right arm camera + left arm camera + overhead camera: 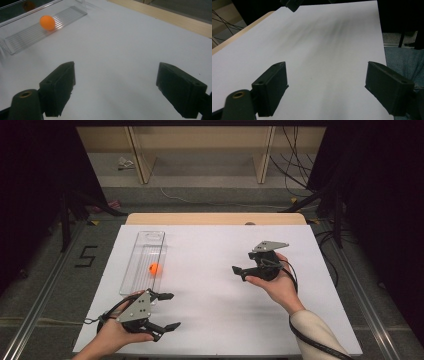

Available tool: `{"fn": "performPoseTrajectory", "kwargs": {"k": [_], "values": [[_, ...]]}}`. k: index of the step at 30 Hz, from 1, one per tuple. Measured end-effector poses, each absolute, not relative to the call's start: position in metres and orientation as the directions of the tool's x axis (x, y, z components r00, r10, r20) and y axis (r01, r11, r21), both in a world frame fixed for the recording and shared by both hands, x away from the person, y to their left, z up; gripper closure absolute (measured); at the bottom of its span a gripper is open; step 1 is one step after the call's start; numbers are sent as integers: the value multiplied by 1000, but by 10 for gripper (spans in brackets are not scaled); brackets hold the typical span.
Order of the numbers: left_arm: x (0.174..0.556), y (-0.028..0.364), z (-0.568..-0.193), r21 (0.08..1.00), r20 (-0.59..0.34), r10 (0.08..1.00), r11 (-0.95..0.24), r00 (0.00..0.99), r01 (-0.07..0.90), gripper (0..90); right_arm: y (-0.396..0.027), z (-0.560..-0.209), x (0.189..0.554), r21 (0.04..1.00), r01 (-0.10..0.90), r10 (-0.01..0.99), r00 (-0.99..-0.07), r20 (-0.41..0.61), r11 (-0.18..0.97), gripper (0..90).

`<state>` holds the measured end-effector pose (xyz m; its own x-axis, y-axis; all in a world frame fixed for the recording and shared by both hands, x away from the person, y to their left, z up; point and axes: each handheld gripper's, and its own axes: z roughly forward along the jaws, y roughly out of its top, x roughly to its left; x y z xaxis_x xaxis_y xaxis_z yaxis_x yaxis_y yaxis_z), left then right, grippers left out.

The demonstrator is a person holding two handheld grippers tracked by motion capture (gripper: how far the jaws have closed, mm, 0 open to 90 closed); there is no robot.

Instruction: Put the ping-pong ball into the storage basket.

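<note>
An orange ball point(155, 268) lies inside a long clear plastic tray point(141, 251) on the left part of the white table point(210, 285). My left gripper point(170, 311) sits near the front left edge, just below the tray's near end, open with nothing between its jaws. My right gripper point(239, 273) is held right of centre, pointing left toward the tray, and is open and empty too. In the right gripper view the ball point(47, 22) rests on the ribbed tray point(22, 40) far ahead of the gripper point(115, 87). In the left gripper view the gripper point(325, 85) faces bare white sheet.
A wooden table edge point(215, 218) runs along the far side. Behind it stands a wooden shelf frame point(200, 150) with cables point(295, 170) on the floor. Dark stands flank the table. Part of the right gripper point(292, 3) shows at the top of the left gripper view.
</note>
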<state>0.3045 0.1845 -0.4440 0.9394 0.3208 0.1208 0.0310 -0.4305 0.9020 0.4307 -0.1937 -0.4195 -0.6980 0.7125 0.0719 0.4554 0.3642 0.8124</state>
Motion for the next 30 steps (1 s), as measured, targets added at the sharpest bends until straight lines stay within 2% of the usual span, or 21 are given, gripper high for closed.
{"fn": "performPoseTrajectory", "kwargs": {"k": [30], "values": [[305, 185, -444, 902, 120, 323, -430, 939, 33, 174, -245, -425, 397, 814, 477, 747, -660, 82, 332, 166]]}}
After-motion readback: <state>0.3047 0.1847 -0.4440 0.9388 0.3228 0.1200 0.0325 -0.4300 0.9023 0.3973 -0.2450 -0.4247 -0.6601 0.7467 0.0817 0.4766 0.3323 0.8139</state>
